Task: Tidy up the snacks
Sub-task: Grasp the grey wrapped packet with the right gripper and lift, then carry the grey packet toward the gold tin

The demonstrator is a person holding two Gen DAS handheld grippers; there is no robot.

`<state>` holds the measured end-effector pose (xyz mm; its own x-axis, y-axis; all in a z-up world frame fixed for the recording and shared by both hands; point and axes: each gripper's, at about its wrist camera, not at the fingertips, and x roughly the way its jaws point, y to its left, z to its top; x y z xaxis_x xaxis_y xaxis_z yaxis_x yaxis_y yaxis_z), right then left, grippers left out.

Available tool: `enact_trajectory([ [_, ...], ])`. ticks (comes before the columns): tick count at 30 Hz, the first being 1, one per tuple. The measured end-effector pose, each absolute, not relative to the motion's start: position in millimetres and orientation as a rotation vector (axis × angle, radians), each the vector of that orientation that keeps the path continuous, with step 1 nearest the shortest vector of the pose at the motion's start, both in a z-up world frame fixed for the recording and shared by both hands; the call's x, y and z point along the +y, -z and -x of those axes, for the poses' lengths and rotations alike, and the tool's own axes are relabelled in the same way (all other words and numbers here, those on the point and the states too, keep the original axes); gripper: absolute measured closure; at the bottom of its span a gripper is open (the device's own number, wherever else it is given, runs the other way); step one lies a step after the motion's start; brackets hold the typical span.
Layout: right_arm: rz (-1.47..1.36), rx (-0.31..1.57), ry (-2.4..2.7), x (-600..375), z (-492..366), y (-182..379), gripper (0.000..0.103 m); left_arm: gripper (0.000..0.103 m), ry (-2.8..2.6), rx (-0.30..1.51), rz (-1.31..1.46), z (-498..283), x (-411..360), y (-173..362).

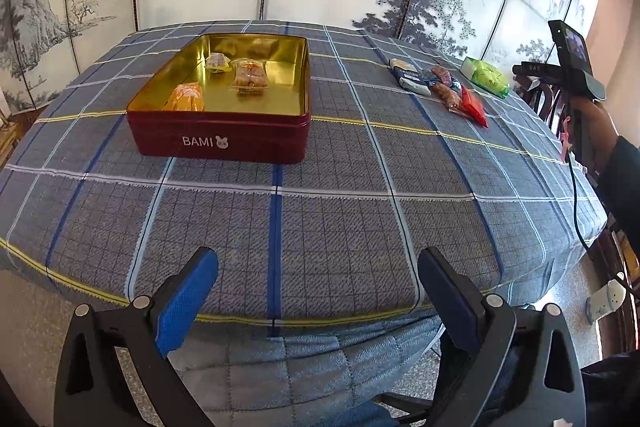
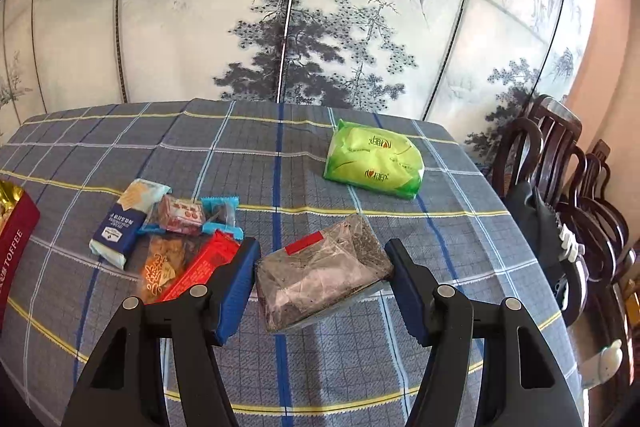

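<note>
A red tin (image 1: 224, 139) with a gold inside stands on the checked tablecloth and holds three wrapped snacks (image 1: 248, 77). Its corner shows in the right wrist view (image 2: 16, 227). My left gripper (image 1: 318, 267) is open and empty over the near table edge. My right gripper (image 2: 322, 263) is around a clear-wrapped dark snack bar (image 2: 324, 271), jaws touching its two ends; the bar seems slightly lifted. A pile of loose snacks (image 2: 172, 239) lies left of it, also in the left wrist view (image 1: 440, 87). A green packet (image 2: 374, 163) lies farther back.
Dark wooden chairs (image 2: 560, 195) stand off the table's right side. A painted folding screen (image 2: 320, 7) stands behind the table. The person's hand and the right gripper's body (image 1: 576, 75) show at the right of the left wrist view.
</note>
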<state>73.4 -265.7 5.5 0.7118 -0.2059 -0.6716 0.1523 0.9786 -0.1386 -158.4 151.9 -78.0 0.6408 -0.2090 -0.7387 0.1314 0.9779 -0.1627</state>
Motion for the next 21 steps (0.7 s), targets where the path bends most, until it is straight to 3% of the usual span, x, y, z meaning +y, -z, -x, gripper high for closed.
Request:
enact_trajectory([
  [21, 0.143, 0.681, 0.175, -181, -83, -59, 0.039, 0.004, 0.135, 0.829, 0.2, 196, 198, 88],
])
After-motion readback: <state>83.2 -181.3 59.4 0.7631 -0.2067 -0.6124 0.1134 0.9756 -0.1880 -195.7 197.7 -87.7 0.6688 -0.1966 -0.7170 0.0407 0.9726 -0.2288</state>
